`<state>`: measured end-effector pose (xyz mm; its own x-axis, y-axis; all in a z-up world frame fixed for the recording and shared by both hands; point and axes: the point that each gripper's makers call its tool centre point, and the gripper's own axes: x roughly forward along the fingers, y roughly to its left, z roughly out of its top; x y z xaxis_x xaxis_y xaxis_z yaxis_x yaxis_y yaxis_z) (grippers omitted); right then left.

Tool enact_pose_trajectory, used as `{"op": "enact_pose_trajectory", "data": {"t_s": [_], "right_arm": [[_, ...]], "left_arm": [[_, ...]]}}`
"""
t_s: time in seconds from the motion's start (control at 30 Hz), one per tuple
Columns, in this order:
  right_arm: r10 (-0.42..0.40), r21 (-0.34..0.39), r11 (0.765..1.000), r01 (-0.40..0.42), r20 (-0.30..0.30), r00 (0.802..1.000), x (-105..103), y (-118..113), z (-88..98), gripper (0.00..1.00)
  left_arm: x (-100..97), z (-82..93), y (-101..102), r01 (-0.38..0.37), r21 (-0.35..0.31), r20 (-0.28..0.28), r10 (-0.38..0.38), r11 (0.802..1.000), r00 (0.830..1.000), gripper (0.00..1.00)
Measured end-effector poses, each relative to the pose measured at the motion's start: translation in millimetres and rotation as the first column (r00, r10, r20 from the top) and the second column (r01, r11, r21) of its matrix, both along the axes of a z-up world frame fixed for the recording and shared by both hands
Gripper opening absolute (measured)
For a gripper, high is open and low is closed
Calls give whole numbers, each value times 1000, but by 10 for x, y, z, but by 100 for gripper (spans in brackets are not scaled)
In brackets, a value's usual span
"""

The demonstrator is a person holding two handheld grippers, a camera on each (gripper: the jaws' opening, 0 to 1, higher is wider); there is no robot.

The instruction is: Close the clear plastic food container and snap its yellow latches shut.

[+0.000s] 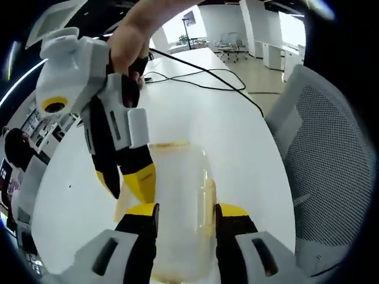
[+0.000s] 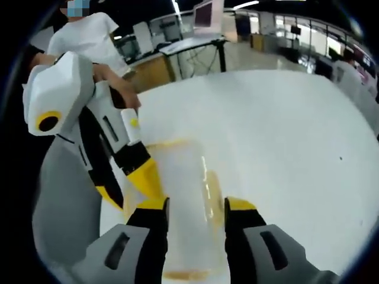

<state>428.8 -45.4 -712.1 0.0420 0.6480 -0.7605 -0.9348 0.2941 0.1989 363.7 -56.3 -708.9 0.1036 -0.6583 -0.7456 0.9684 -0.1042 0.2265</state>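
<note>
Clear plastic food container [image 1: 177,201] lies on white table [image 1: 237,136] at 6 o'clock, left gripper [image 1: 186,214] and right gripper [image 2: 196,210] both spread-jawed over its lid from opposite ends, probably steadying it before pressing yellow latches [image 1: 209,201].

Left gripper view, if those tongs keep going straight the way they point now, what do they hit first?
Most likely the clear plastic food container, lying on the white table right between and beyond the open left tongs. The right tongs sit at its left edge, off that line. Depth is unclear.
</note>
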Motion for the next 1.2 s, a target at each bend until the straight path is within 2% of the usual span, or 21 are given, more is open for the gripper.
{"op": "enact_pose_trajectory", "data": {"t_s": [0.17,0.37,0.57,0.77,0.93,1.17,1.2], "right_arm": [[19,-20,1000,-19,-21,1000,-7,8,-2,33],[39,-36,999,-41,-56,998,-3,11,-14,33],[54,-53,997,-59,-84,995,-17,22,-25,33],[34,-67,997,-41,-105,994,-12,32,-35,33],[17,-77,997,-26,-111,994,-13,30,-44,32],[-30,-73,997,18,-156,987,-4,41,-68,31],[-13,-56,998,4,-171,985,-24,82,-59,30]], "left_arm": [[-4,-10,13,5,16,-7,-5,1000,1000,33],[-15,-21,15,11,33,24,-12,999,1000,34],[-17,-16,9,14,39,25,-15,999,1000,34],[-30,-39,-11,28,51,55,-31,998,998,34],[-19,-48,-27,27,34,74,-30,999,997,34],[-18,-66,-55,53,65,94,-59,996,994,32],[-34,-77,-54,56,66,96,-62,996,993,32]]}}
